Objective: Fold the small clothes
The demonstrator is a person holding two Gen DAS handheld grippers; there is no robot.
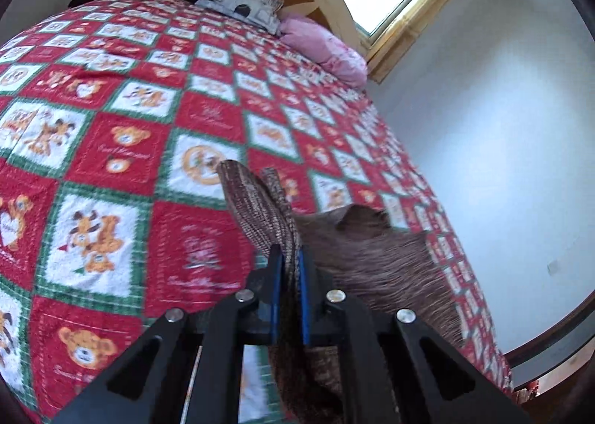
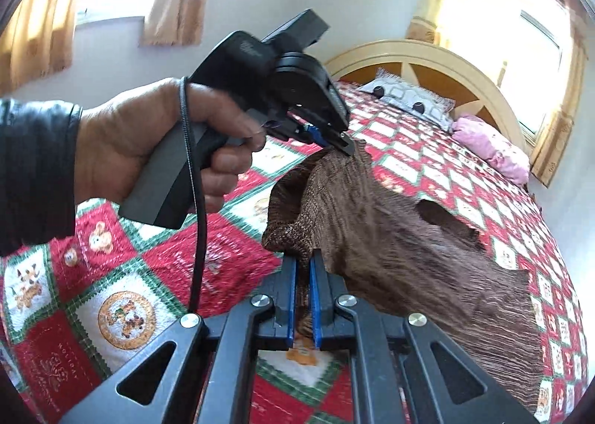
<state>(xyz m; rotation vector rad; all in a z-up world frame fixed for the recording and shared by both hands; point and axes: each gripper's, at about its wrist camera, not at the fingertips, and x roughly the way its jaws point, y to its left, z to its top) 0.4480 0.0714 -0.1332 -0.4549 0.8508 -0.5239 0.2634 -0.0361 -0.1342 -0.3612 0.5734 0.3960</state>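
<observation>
Bedroom, quilt covering bed, window light coming in. Brown knit hanging over quilt, lifted at near edge. Left gripper clamping one corner; right gripper clamping the other. Knit looking soft, light, floppy, likely sagging between grips; hem corners seem the best hold. Pillows lying well apart at headboard, nothing blocking.

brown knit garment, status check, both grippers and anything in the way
Left gripper shut on brown knit garment. Right gripper shut on a second edge of it. Garment partly lifted off the red-and-green checked quilt. Nothing in the way.
</observation>
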